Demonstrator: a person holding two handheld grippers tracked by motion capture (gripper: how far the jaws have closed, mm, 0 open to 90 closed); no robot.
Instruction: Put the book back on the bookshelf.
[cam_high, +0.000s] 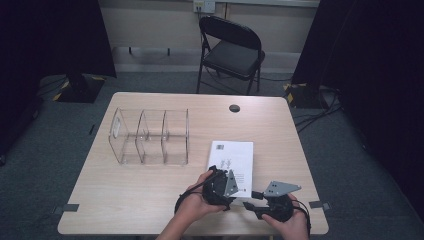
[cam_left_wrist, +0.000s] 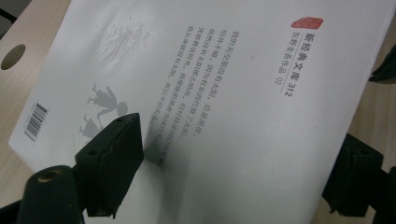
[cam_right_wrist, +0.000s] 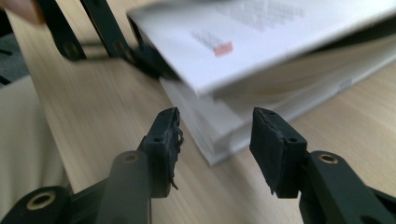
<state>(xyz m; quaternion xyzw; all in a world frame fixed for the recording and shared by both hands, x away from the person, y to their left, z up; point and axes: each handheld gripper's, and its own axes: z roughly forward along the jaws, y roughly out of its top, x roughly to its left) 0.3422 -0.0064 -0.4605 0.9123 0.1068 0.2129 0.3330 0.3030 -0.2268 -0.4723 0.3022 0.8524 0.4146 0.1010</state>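
A white paperback book (cam_high: 231, 157) lies back cover up on the table's near right part, with a barcode at its far corner. My left gripper (cam_high: 224, 172) is at the book's near end, open. In the left gripper view one jaw rests on the book's cover (cam_left_wrist: 224, 116) and the other stands past its right edge, so the left gripper (cam_left_wrist: 238, 135) spans much of the cover. The right gripper (cam_high: 251, 199) points left at the book's near corner. In the right gripper view the book (cam_right_wrist: 261, 28) has its cover raised off the pages, and the right gripper (cam_right_wrist: 217, 116) is open around the corner of the page block.
A clear plastic organizer (cam_high: 150, 136) with three compartments stands left of the book. A dark cable hole (cam_high: 234, 108) sits near the far edge of the wooden table (cam_high: 150, 200). A black folding chair (cam_high: 232, 50) stands beyond the table.
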